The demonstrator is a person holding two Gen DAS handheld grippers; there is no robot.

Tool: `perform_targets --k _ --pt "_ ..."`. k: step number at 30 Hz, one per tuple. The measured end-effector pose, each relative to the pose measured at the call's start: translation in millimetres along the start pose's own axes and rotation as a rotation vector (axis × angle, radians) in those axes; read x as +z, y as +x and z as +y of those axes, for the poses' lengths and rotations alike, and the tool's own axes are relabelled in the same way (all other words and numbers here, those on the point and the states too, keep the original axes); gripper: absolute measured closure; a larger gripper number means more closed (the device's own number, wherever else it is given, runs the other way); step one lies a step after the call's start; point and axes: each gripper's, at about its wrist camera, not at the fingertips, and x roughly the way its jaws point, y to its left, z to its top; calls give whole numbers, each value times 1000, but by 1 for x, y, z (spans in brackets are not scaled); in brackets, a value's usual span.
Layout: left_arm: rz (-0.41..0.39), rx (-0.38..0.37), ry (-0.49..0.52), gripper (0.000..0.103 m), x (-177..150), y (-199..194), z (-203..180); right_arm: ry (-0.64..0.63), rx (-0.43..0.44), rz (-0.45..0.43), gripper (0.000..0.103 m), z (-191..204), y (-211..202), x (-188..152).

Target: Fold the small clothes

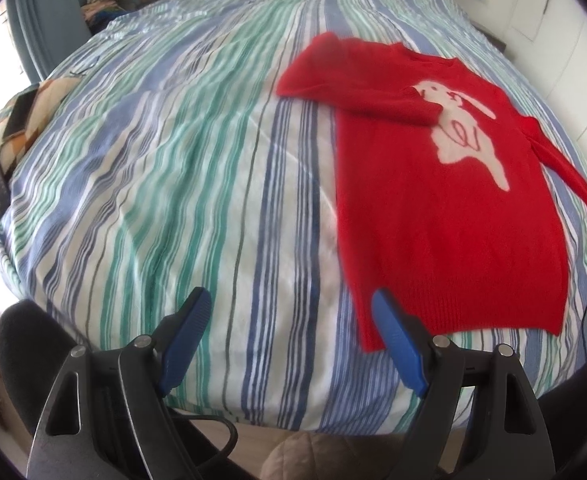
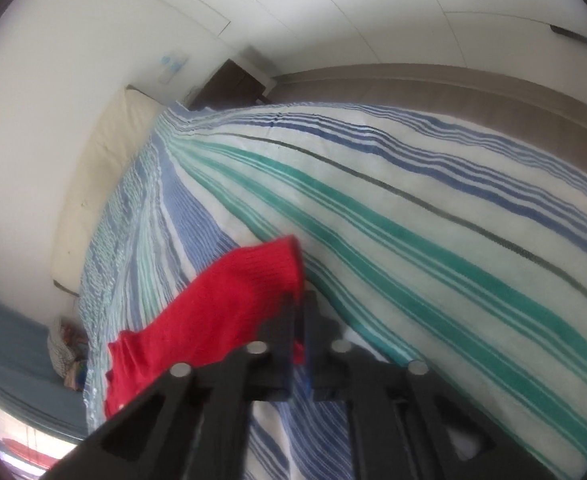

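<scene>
Both wrist views look down, share bed (image 1: 197, 168)

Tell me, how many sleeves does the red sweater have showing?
2. One sleeve lies folded across the red sweater's chest, over the white rabbit. The other sleeve stretches to the bed's edge, its cuff pinched in the right claw.

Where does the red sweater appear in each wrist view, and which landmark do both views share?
Left wrist view: red sweater lies flat at right of centre, white rabbit motif up, one sleeve folded across.
Right wrist view: only a sleeve end, lower centre, pinched in the right gripper.
Shared landmark: striped bedcover.
</scene>
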Motion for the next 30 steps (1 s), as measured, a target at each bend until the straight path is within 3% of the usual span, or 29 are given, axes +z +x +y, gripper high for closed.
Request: perform_targets --k 7,12,14,15,16,17,19,21,24,26,30 --pt "-14 19 19 19 -3 -1 0 -186 -297 -74 100 20 -5 1" --pt "-89 14 96 19 22 -13 -9 -276 -405 -52 100 30 8 -3" --pt "-182 -3 138 19 44 -29 -17 -278 -392 -68 87 33 1 -4" --pt "-238 -15 157 18 57 -37 -22 -268 -385 -72 65 34 -2 -5" --pt "-293 -27 178 12 69 -43 -28 -258 -374 -84 34 31 -13 -7" --pt "-345 -40 203 9 82 -47 -36 -247 -381 -116 24 33 -23 -9" --pt "-386 -90 292 4 107 -41 -59 -240 -437 -218 20 40 -50 -10" --pt "-319 -156 460 4 129 -11 -93 -269 -425 -304 20 52 -81 -17" --pt "-240 -117 616 6 160 48 -132 -325 -300 -370 19 74 -118 -44" --pt "-132 -163 601 16 189 84 -142 -395 -213 -391 13 88 -134 -73" --pt "127 -277 483 22 233 153 -144 -581 -174 -428 10 109 -131 -134"
